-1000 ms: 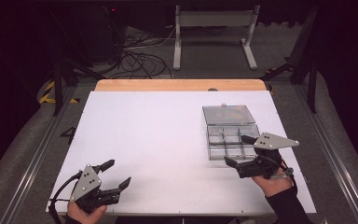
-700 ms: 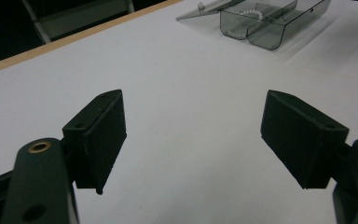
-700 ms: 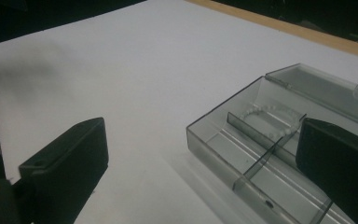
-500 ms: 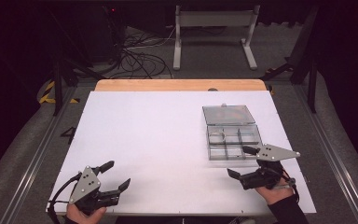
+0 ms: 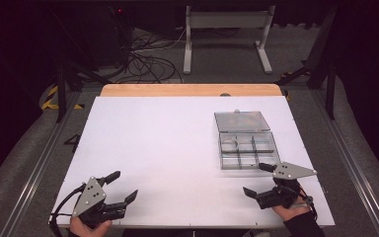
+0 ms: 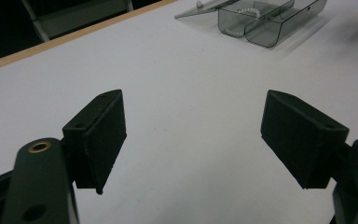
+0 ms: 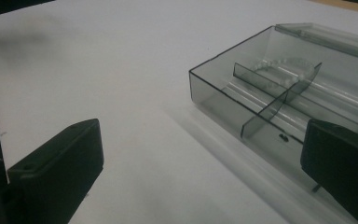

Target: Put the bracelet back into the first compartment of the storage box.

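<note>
A clear grey compartment box (image 5: pixel 247 148) lies at the right of the white table, its lid (image 5: pixel 241 120) folded open behind it. Something pale and beaded (image 7: pixel 286 71) sits in one compartment. My right gripper (image 5: pixel 259 179) hovers just in front of the box near the table's front edge, open and empty. In the right gripper view the box (image 7: pixel 279 100) is close, ahead and to the right of the jaws. My left gripper (image 5: pixel 120 186) rests at the front left corner, open with nothing between its fingers. From the left gripper view the box (image 6: pixel 265 21) is far off.
The white table (image 5: pixel 168 143) has a wooden strip (image 5: pixel 190 90) along its far edge. Beyond it are a metal stand (image 5: pixel 227 34) and loose cables (image 5: pixel 143 54) on the dark floor.
My right gripper has drawn back from the box toward the front edge of the table. The left gripper has stayed where it was.
</note>
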{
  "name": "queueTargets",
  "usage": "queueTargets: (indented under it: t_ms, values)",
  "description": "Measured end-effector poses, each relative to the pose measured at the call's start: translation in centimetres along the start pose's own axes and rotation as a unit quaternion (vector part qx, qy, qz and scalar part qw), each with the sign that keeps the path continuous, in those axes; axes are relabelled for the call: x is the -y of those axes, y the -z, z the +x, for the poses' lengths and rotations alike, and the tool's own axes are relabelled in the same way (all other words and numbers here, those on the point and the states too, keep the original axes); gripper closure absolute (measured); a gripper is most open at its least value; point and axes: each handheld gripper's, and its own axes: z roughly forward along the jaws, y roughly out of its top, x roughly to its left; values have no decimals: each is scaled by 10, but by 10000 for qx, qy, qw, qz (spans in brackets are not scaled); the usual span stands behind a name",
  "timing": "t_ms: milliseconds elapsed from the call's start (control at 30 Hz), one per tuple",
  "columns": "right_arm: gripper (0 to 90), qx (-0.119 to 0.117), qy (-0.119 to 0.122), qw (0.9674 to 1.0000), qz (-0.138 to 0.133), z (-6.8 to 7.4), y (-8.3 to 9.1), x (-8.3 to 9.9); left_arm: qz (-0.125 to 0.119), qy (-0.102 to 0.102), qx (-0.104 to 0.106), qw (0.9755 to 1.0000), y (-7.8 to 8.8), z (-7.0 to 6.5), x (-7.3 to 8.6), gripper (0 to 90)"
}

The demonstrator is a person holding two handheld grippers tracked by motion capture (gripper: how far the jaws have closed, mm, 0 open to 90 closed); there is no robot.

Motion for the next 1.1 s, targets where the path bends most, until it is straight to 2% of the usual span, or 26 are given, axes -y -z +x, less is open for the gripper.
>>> queueTargets:
  t_ms: [167,267,400,500,667,1100]
  values:
    - [0,15,-27,9998,215,-1,-1,10,4,-10,0,10000,0,0,0,230]
    - [0,41,-26,9990,439,-1,-3,14,34,-17,16,10000,-1,0,0,229]
    - [0,16,-38,9987,513,0,-5,18,36,-16,13,10000,-1,1,1,230]
    - [0,49,-36,9989,463,-1,-5,17,43,-10,23,10000,-2,1,1,230]
    - [0,147,14,9997,206,-1,-1,13,66,-28,13,10000,-3,1,1,229]
    - [0,186,113,9996,161,2,1,11,63,-47,-2,10000,-3,1,1,229]
